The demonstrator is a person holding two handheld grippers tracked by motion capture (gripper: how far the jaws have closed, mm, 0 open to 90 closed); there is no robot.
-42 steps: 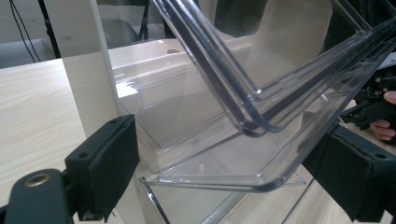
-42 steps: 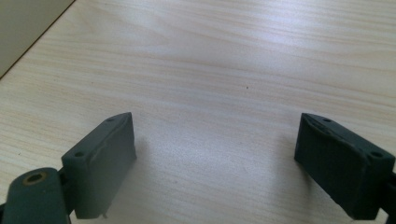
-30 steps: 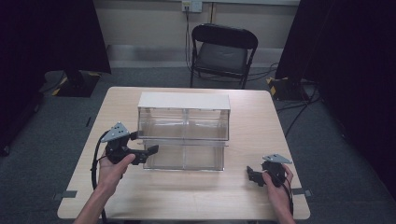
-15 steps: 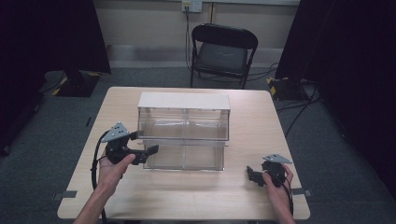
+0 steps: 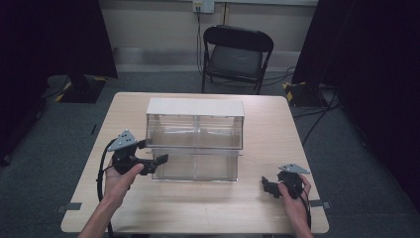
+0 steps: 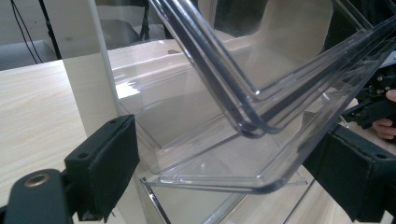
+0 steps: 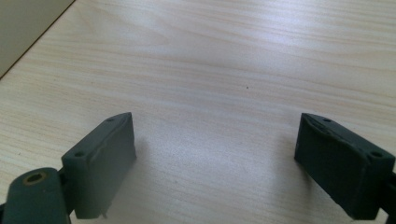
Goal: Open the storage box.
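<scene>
High view: a clear plastic drawer unit (image 5: 195, 139) with a pale top stands at the middle of the wooden surface (image 5: 198, 213), its lower drawer (image 5: 195, 166) reaching out toward the near edge further than the upper part. The left gripper (image 5: 157, 161) is held at the near left corner of that drawer, its jaws spread apart and set on either side of the drawer's corner; the person's left hand (image 5: 119, 181) holds it from below and a black cable trails from it along the forearm. In the left gripper view the two black jaws stand wide, with the rounded clear rim of the drawer (image 6: 252, 140) between them, not pinched; whether either pad touches the plastic I cannot tell. Through the clear walls in that view, the other gripper and fingers show far off at the right edge. The right gripper (image 5: 267, 187) sits low over the near right part of the surface, well apart from the drawer unit, held in the right hand (image 5: 292, 191). The right gripper view shows its jaws wide apart with bare pale wood (image 7: 215, 93) between them and nothing held. Beyond the far edge of the surface a black folding chair (image 5: 236, 57) stands on the grey floor.
</scene>
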